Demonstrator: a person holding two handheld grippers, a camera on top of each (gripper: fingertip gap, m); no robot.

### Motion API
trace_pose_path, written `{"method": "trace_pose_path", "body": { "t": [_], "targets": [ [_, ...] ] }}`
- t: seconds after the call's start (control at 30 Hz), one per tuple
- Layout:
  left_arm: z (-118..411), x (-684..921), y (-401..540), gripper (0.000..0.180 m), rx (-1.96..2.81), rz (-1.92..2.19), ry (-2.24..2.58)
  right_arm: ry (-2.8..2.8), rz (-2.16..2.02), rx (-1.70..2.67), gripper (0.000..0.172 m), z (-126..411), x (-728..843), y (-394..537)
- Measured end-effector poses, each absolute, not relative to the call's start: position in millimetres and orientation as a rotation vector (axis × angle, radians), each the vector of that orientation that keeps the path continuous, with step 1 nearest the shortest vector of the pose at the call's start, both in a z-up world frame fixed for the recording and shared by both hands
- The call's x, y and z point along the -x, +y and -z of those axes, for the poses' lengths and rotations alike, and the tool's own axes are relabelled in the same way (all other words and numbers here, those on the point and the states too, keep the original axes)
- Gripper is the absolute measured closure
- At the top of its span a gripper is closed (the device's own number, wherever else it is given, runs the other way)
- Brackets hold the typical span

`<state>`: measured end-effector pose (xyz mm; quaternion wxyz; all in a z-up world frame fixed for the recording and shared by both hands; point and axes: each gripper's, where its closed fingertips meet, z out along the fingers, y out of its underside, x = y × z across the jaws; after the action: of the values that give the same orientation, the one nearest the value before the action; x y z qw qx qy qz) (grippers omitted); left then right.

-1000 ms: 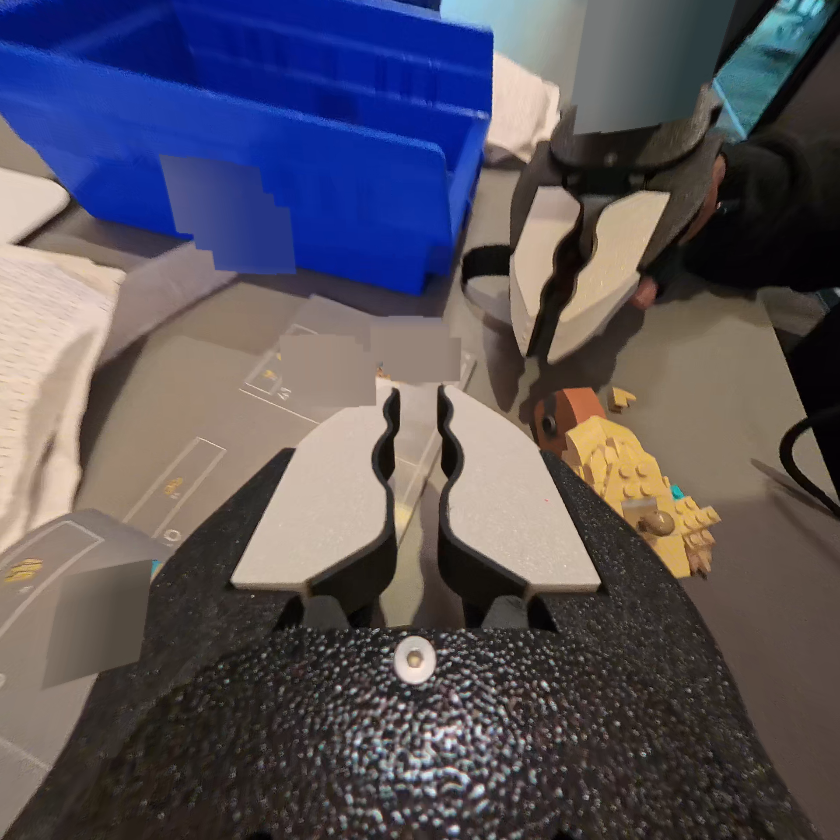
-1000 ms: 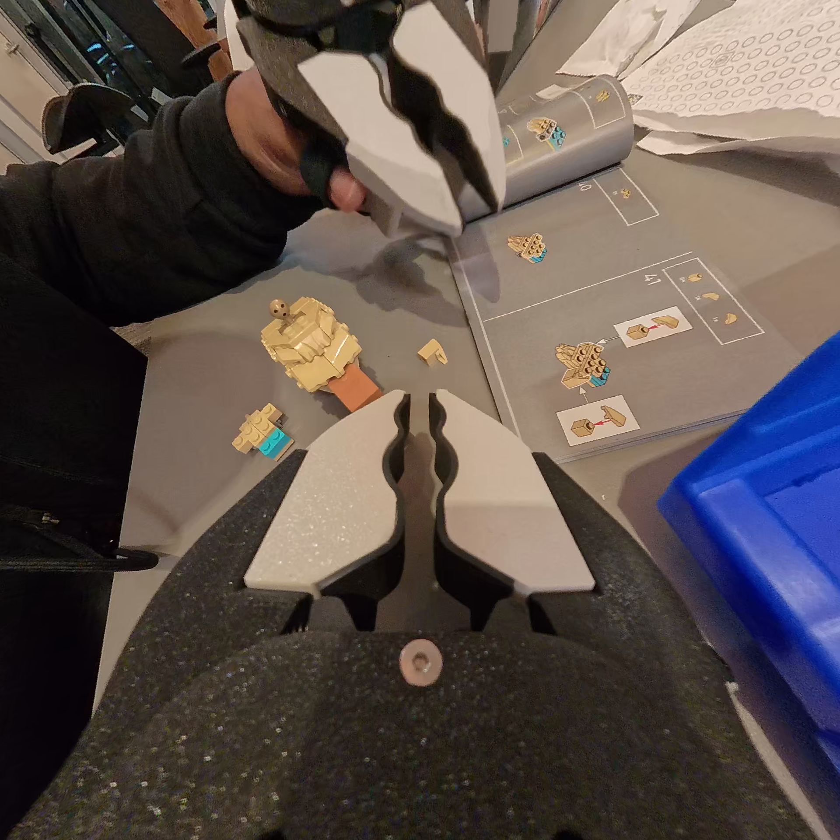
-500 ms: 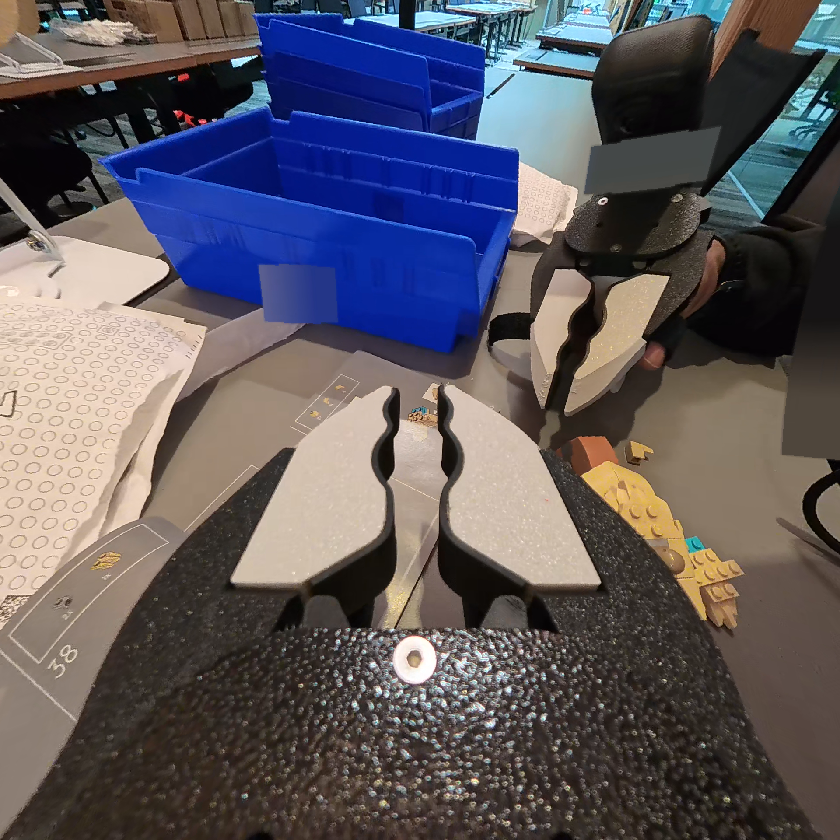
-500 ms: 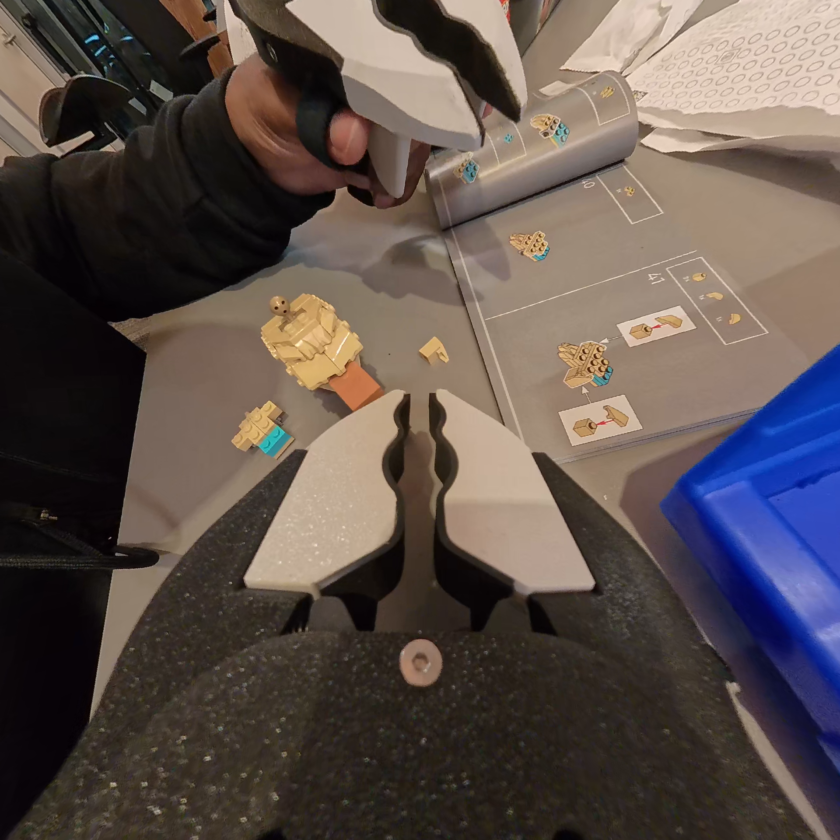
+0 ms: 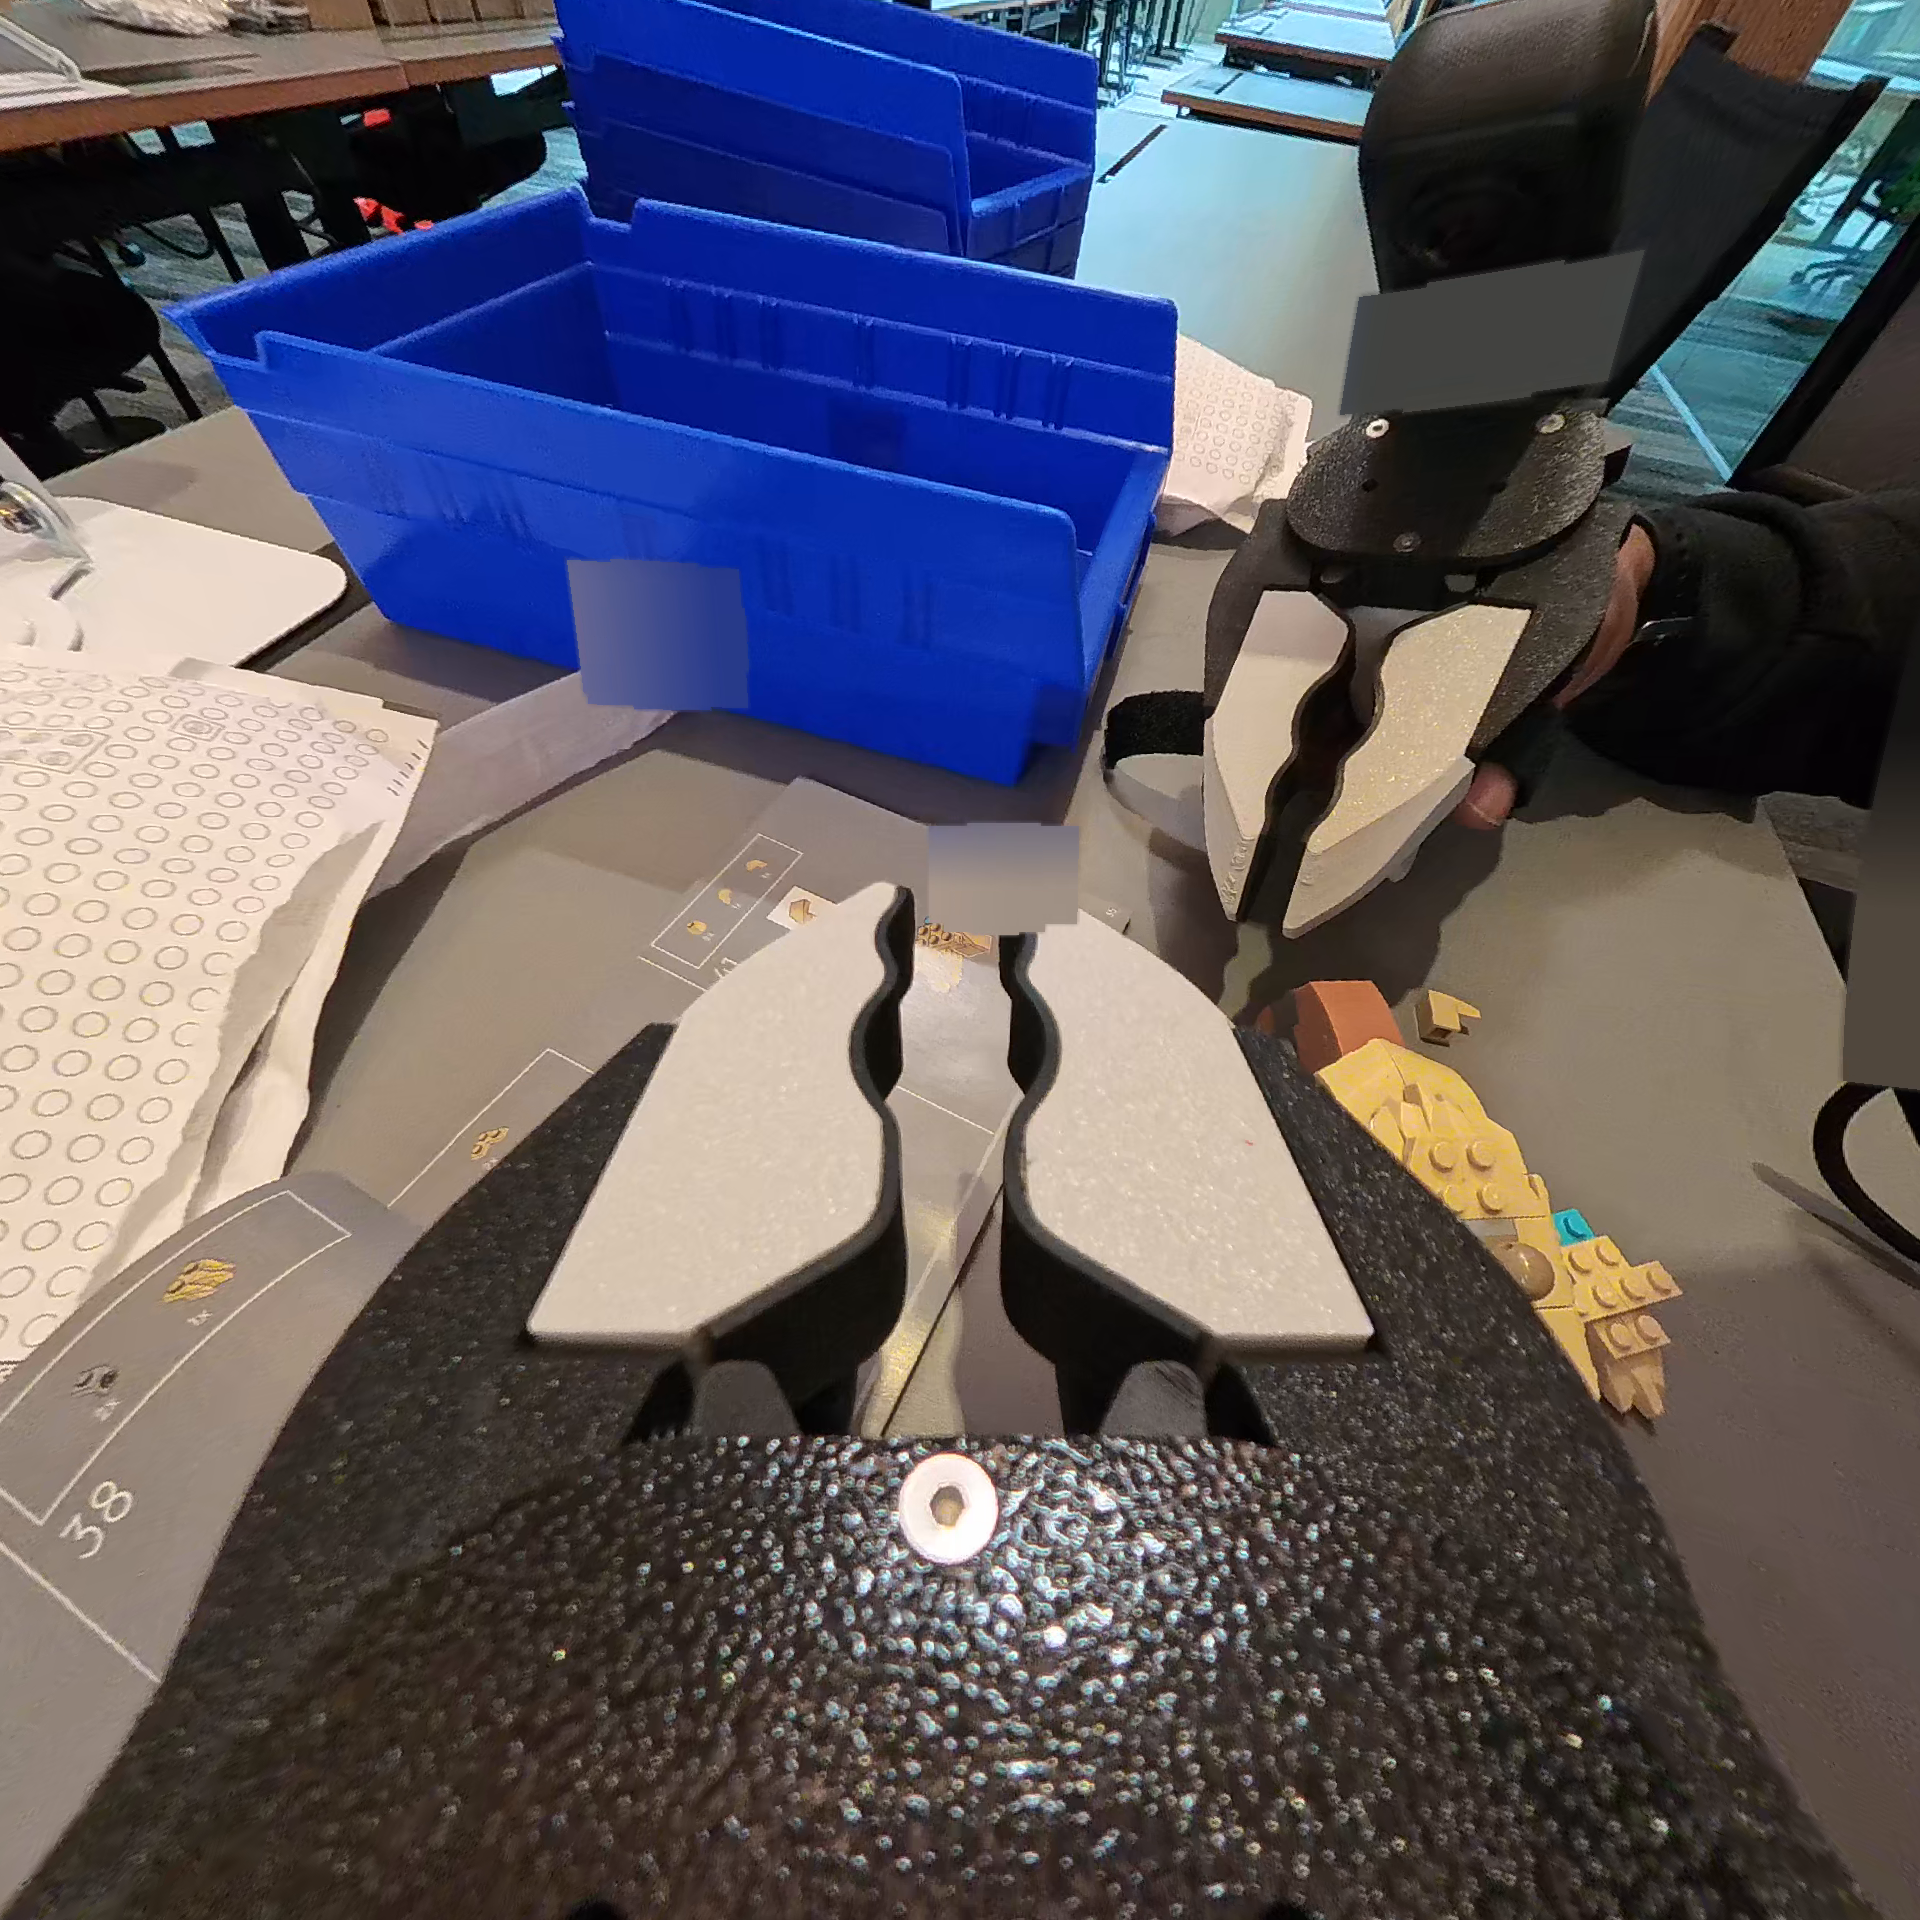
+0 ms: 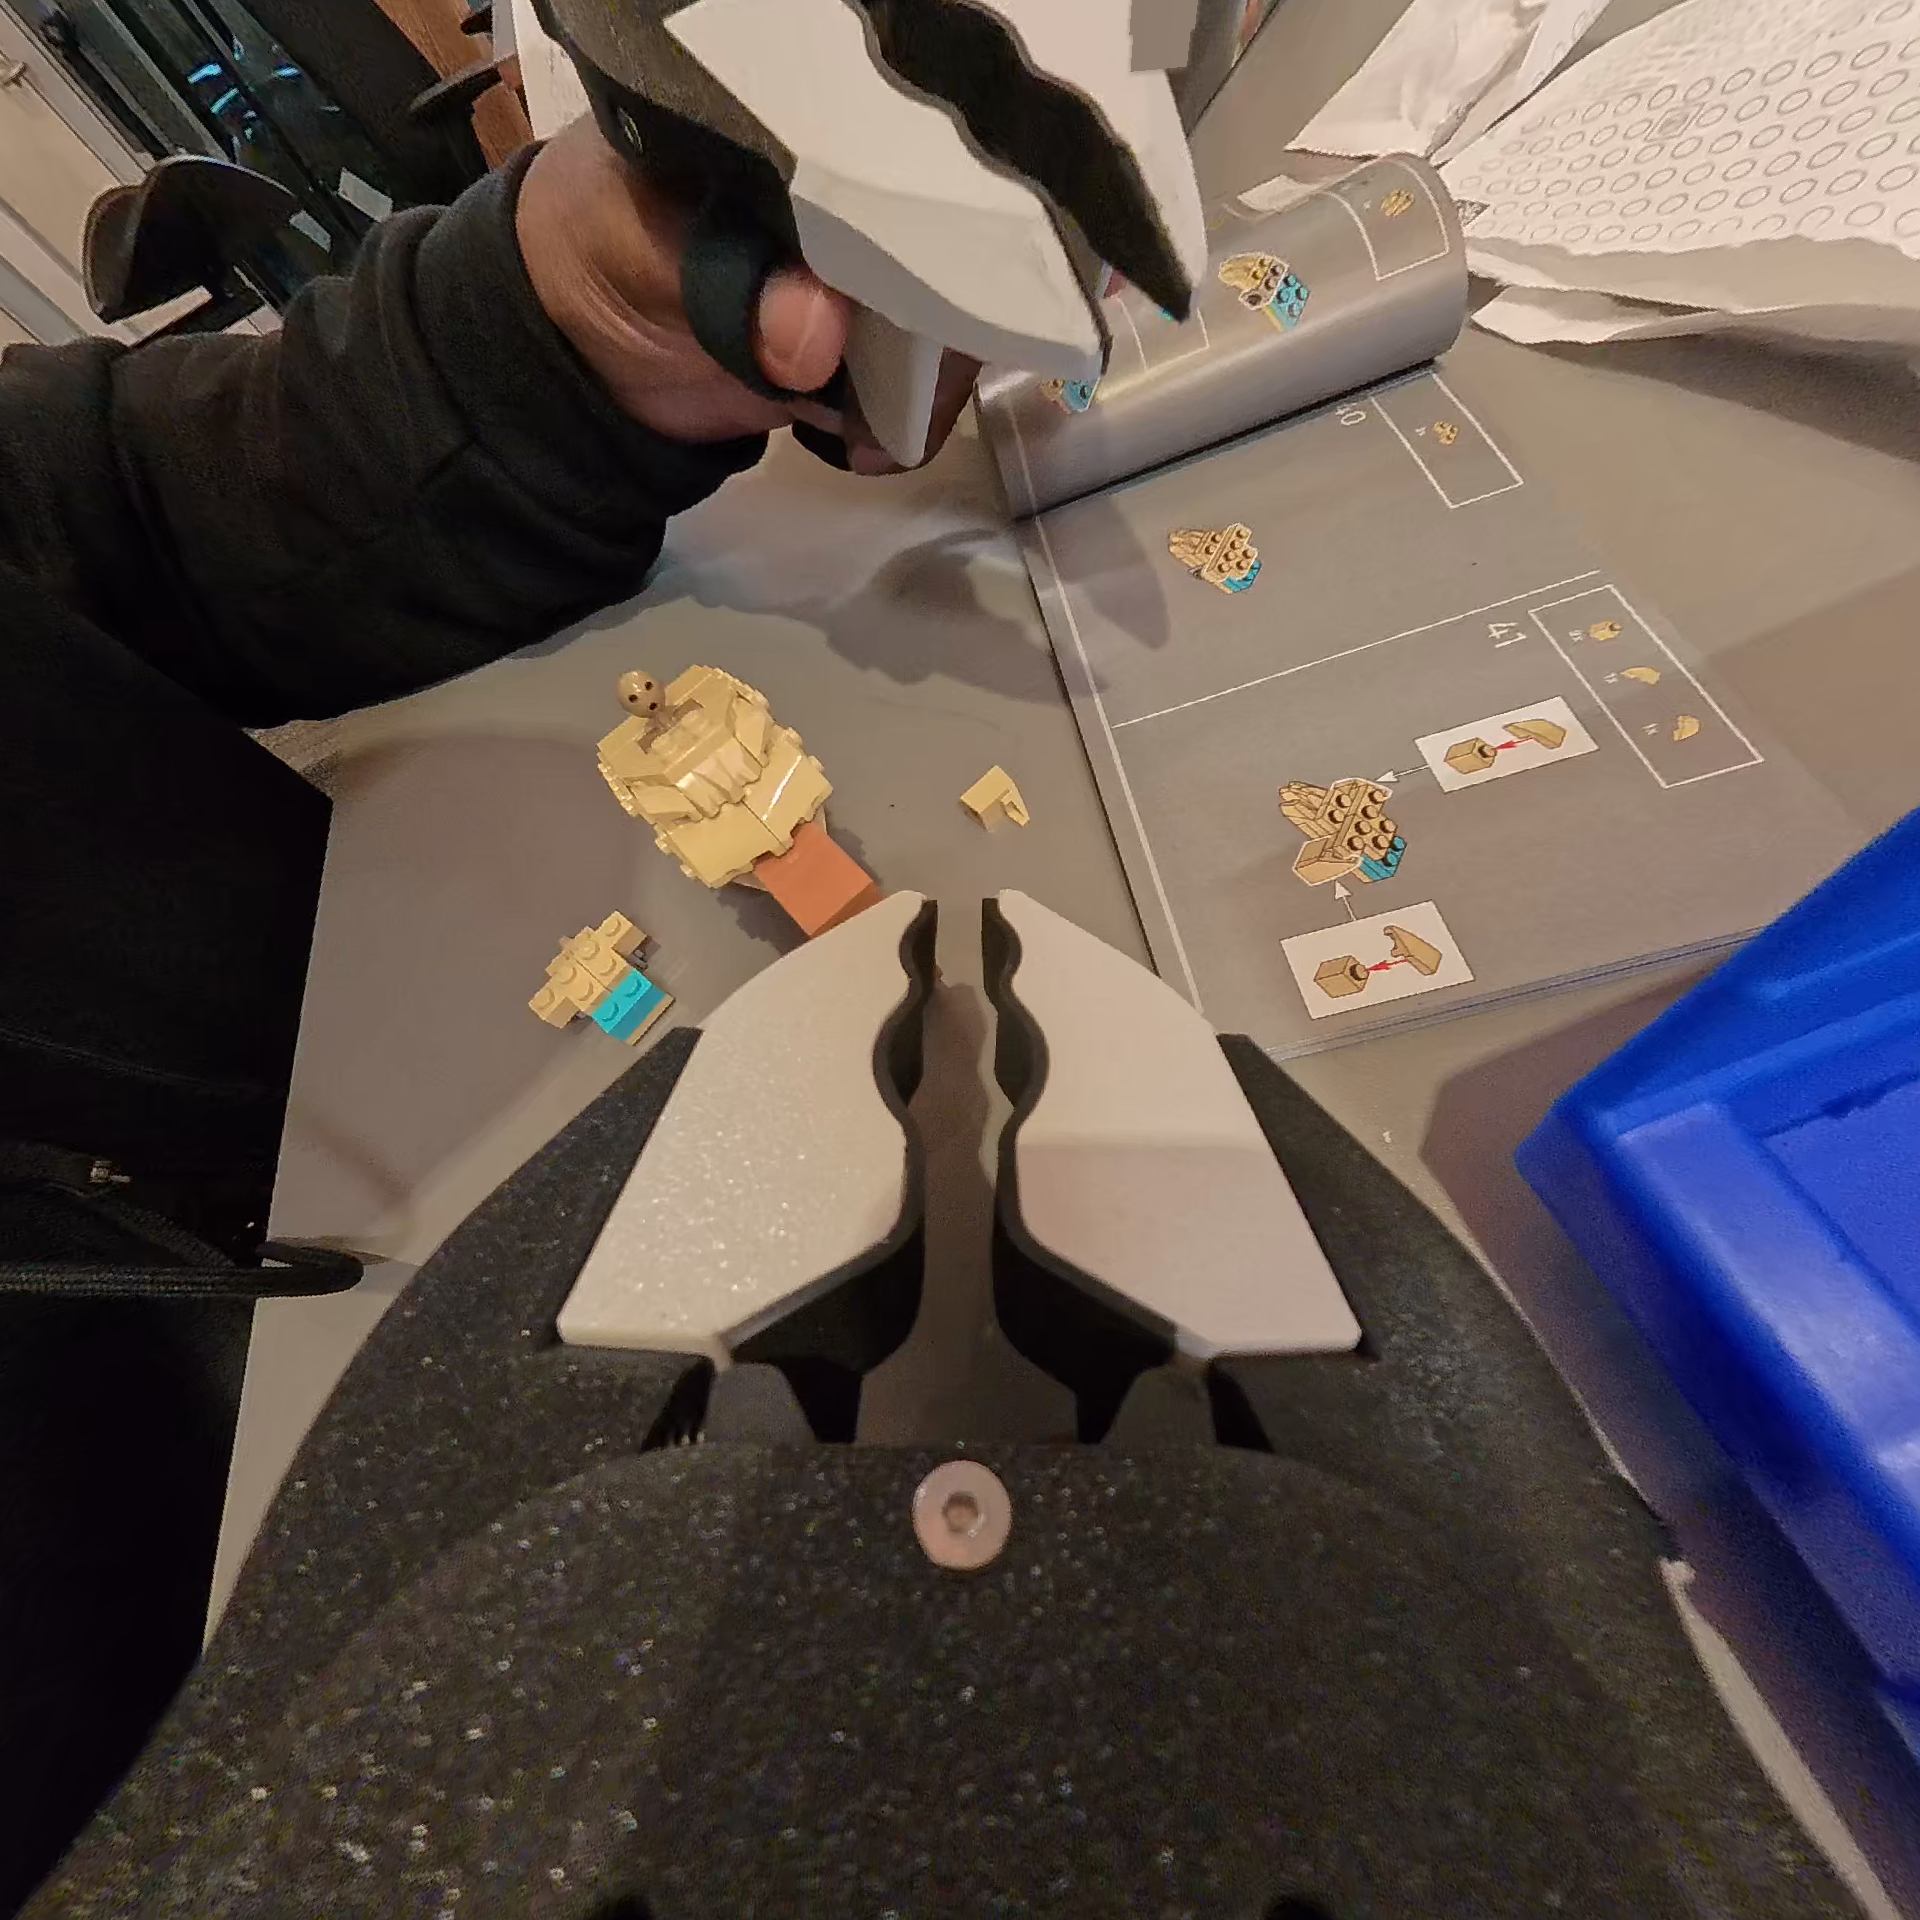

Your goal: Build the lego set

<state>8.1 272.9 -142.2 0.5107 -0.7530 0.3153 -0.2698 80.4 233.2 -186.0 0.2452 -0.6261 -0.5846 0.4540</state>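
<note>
1. Left wrist view: the left gripper (image 5: 956,935) hangs over the open instruction booklet (image 5: 582,966) on the grey table (image 5: 1621,935); its two grey fingers (image 5: 769,1122) stand a little apart with nothing between them, only the page showing through the gap; a big blue bin (image 5: 727,499) sits beyond the booklet, a second blue bin (image 5: 831,125) behind that; torn white paper printed with circles (image 5: 156,883) lies to the left.

2. Same view, over to the right: the right gripper (image 5: 1273,914) points down at the table, held by a hand (image 5: 1621,623) in a dark sleeve; its fingers are nearly together, a thin gap at the tips, nothing in them; just below it lies a tan brick model (image 5: 1455,1143) with a brown block at one end, and a small loose tan piece (image 5: 1449,1013) beside it.

3. Right wrist view: the right gripper (image 6: 958,914) hovers over bare table, fingers (image 6: 1132,1122) close but not touching, grasp bare; the tan brick model (image 6: 707,779) lies just ahead to the left, its brown end nearest the left fingertip; the small loose tan piece (image 6: 995,798) is ahead, near the booklet's edge; a little tan and turquoise brick cluster (image 6: 603,982) sits further left.

4. Same view: the booklet (image 6: 1403,675) lies to the right, one page curled over; the left gripper (image 6: 1132,312) is raised above the curl, slightly parted and bare; the blue bin's corner (image 6: 1766,1195) fills the right edge.
</note>
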Motion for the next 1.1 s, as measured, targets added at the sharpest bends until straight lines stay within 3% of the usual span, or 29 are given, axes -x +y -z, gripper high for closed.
{"method": "trace_pose_path", "body": {
  "t": [0.2, 0.57, 1.1],
  "targets": [
    [149, -12, 269, 0.165, 1.844, 0.669, 0.798, -1.597, -1.239, 1.709, 0.163, 186, -80, 233],
    [209, -30, 235, 0.162, 2.114, 0.681, 1.132, -1.600, -1.237, 1.708, 0.163, 186, -80, 232],
    [226, -32, 223, 0.168, 2.185, 0.652, 1.239, -1.602, -1.241, 1.708, 0.163, 186, -80, 232]
  ]
}}
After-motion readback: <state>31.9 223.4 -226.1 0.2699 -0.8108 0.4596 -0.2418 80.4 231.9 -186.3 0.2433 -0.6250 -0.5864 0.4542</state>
